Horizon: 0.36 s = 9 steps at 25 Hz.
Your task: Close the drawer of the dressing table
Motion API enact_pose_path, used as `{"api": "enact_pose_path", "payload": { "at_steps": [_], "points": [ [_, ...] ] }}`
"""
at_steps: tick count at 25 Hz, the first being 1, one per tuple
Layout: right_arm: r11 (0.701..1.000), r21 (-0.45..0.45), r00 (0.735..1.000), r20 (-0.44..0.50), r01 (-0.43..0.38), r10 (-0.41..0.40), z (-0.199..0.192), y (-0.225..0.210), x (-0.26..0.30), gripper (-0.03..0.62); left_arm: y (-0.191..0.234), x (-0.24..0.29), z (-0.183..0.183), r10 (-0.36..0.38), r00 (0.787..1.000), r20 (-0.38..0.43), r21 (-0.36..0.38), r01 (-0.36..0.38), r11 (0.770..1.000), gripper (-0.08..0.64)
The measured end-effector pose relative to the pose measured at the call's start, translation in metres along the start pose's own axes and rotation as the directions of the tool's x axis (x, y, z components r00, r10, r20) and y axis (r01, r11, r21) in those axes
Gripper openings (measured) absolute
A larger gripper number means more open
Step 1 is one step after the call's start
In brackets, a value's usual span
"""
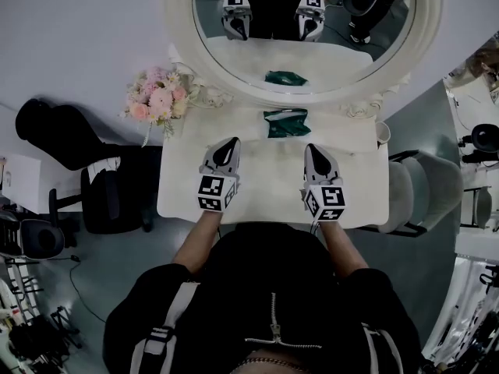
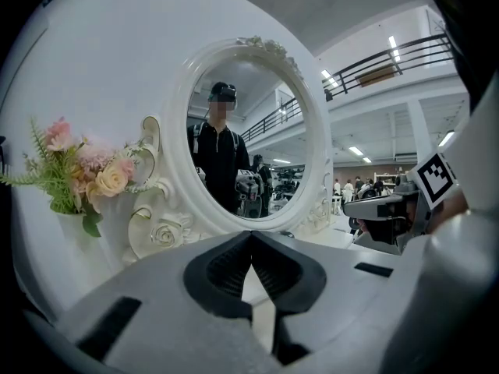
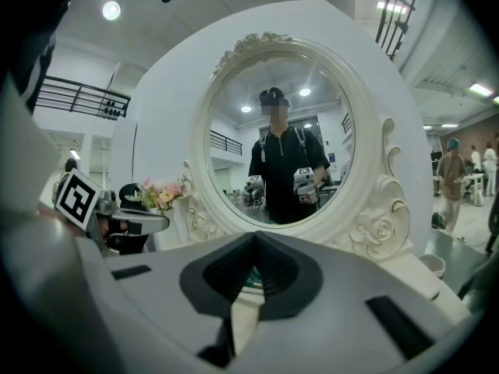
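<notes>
Reaching forward from a dark-sleeved torso, both forearms run side by side and nearly level over the white dressing table (image 1: 366, 185), each hand hidden under its marker cube. The left gripper (image 1: 231, 142) and the right gripper (image 1: 310, 148) point at the oval mirror (image 1: 178, 29) ahead of them, well apart from each other. Each has its jaws pressed together at the tips with nothing between them. The table's front edge lies under the wrists, where the torso covers it, so the drawer cannot be made out in any view. Bare tabletop lies between the two grippers and outward of each to the side edges. Ahead of the tips the surface runs clear to the mirror's foot, except in the middle. Counted by size: one table and one mirror. Two chairs, a black one (image 1: 117, 197) left of the left gripper and a grey one (image 1: 425, 193) right of the right gripper. Two grippers. One bunch of pink flowers (image 1: 158, 100) ahead and left of the left gripper. One green packet (image 1: 285, 122) ahead, between the two. One small white cup (image 1: 383, 133) ahead and right of the right gripper.
</notes>
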State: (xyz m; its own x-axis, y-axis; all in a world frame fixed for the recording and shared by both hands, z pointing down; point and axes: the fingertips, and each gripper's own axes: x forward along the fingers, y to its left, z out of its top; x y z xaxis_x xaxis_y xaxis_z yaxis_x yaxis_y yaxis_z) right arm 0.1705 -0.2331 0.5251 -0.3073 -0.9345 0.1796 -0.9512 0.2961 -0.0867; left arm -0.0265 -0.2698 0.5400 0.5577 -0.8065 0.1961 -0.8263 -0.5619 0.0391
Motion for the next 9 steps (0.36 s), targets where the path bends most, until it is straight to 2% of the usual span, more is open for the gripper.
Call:
{"api": "enact_pose_path", "payload": {
  "at_steps": [9],
  "points": [
    [1.0,0.001,1.0,-0.004,0.001,-0.001,-0.0023,-0.0035,0.0015,-0.002,0.0049,-0.0006,-0.0032,0.008,1.0,-0.01,0.004,-0.008,1.0,0.006]
  ]
}}
